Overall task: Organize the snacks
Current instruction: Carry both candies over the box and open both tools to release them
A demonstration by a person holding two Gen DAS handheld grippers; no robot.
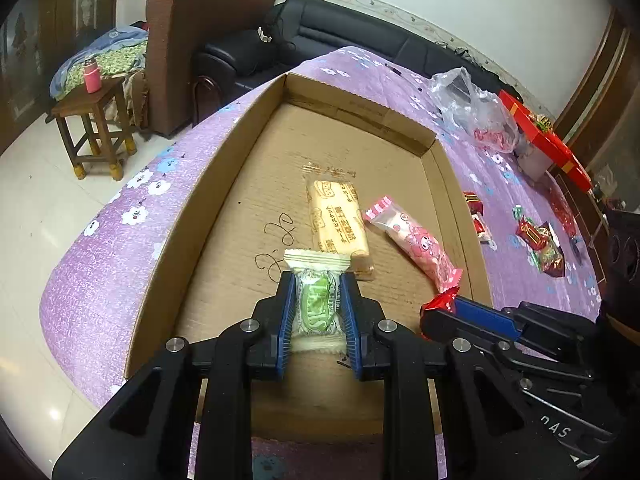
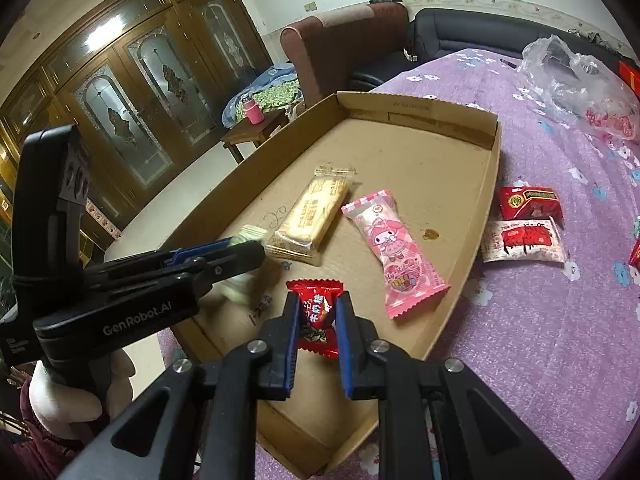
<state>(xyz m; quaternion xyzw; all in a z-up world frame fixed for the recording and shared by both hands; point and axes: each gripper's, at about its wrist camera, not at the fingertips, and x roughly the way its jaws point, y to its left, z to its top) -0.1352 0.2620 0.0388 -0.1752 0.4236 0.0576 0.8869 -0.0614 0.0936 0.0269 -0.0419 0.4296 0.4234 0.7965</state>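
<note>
A purple flowered table (image 1: 120, 240) is seen carrying a shallow cardboard box (image 1: 224, 184). Over its near end, a green snack (image 1: 318, 304) is clamped in the left gripper (image 1: 318, 300), and a red candy (image 2: 316, 312) in the right gripper (image 2: 318, 312). A biscuit pack (image 1: 338, 216) and pink packet (image 1: 416, 244) lie inside; apparently red snacks (image 2: 528, 202) lie outside.

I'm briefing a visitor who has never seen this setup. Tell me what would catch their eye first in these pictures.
First, the two grippers over the near end of the cardboard tray: the left gripper is shut on a green snack, the right gripper on a red candy. Next, the biscuit pack and pink snack lying side by side on the tray floor. Red packets remain on the purple cloth beside the tray.
</note>
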